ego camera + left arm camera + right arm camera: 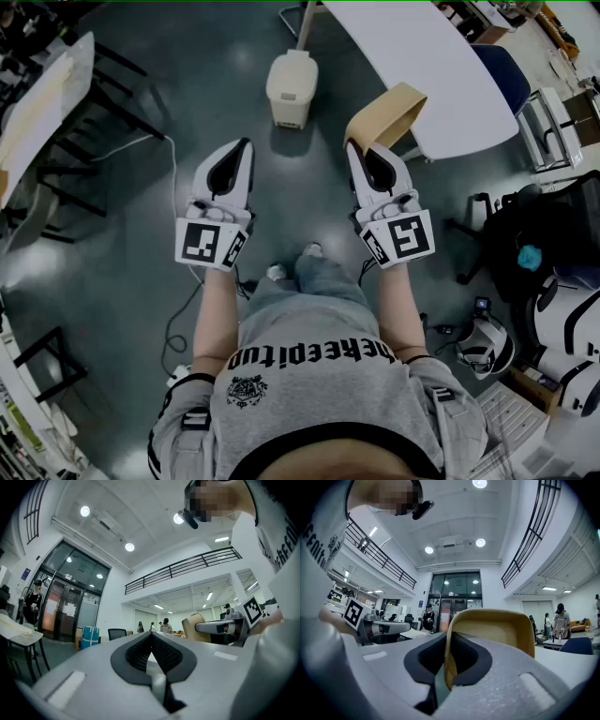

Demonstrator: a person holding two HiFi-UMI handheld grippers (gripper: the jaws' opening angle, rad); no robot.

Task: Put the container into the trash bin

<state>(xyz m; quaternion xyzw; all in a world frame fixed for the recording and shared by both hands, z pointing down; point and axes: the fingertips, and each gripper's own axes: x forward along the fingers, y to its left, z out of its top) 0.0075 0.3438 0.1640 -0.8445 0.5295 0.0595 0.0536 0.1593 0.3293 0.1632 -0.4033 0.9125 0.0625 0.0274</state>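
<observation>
1. The right gripper (446, 654) has its jaws drawn narrow on one wall of the container (497, 630). The tan rim is pinched between the dark pads.
2. The container is held off the floor at the person's right. In the head view it juts out far and rightward past the jaw tips. Nothing else supports it.
3. It looks like thin moulded pulp or card, so probably light, a little flexible and matte rather than slippery. An edge pinch should carry it, but hard pressure could crease the wall. A hold on the rim near a corner, where it looks stiffest, seems best.
4. The left gripper (242, 147) is beside it on the left, about as far out. Its jaws are together with nothing between them.
5. The cream trash bin (292, 89) stands on the dark floor farther off, between the two grippers. Its top looks closed, though I cannot be sure.
6. A white table (422, 56) lies far right.
</observation>
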